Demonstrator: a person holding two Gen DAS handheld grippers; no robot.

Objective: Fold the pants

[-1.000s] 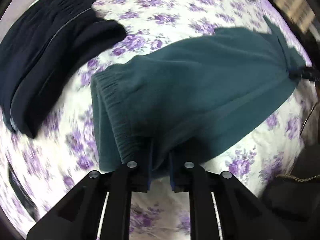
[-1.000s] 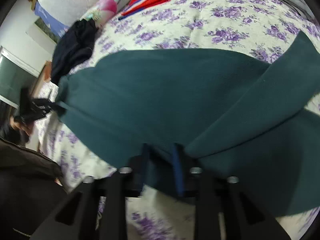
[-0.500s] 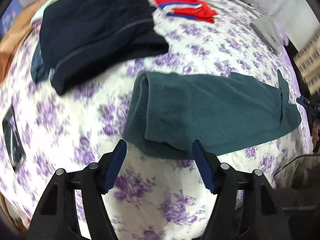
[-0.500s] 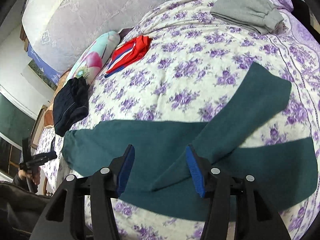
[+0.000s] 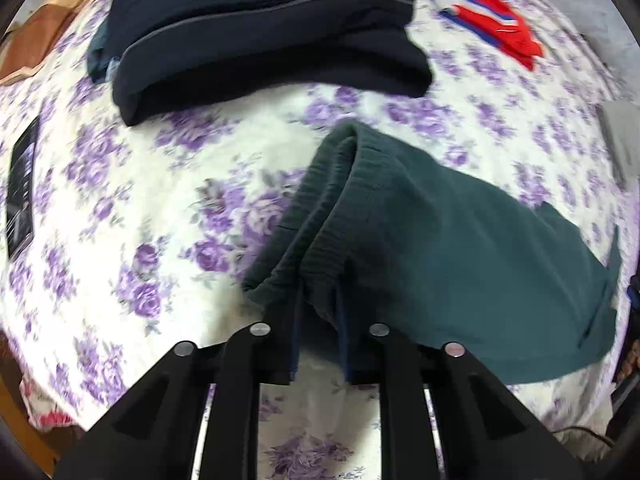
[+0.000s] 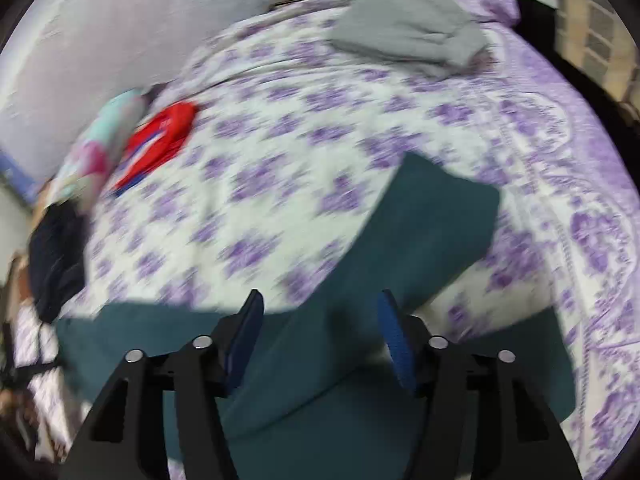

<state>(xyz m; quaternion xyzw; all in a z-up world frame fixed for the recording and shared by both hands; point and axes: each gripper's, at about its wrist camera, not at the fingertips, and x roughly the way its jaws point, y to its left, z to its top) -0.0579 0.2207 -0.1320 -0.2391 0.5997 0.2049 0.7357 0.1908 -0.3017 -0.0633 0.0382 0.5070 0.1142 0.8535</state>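
Dark teal pants [image 5: 460, 256] lie on the flowered bedspread [image 5: 132, 200]. My left gripper [image 5: 318, 320] is shut on the ribbed waistband [image 5: 324, 216] at its near corner. In the right wrist view the pants [image 6: 424, 240] lie across the bed with one leg folded up toward the far side. My right gripper [image 6: 320, 336] is open and empty just above the teal cloth, jaws wide apart.
Folded navy pants [image 5: 256, 28] lie behind the waistband. A red, white and blue garment [image 5: 484, 28] lies further back, and a grey folded garment [image 6: 404, 28] near the headboard. A black phone [image 5: 20, 196] lies at the left. A pastel pillow [image 6: 100, 148] is at the far left.
My left gripper was open half a second ago; it has moved in and shut on the waistband. My right gripper stayed open and moved lower over the pants.
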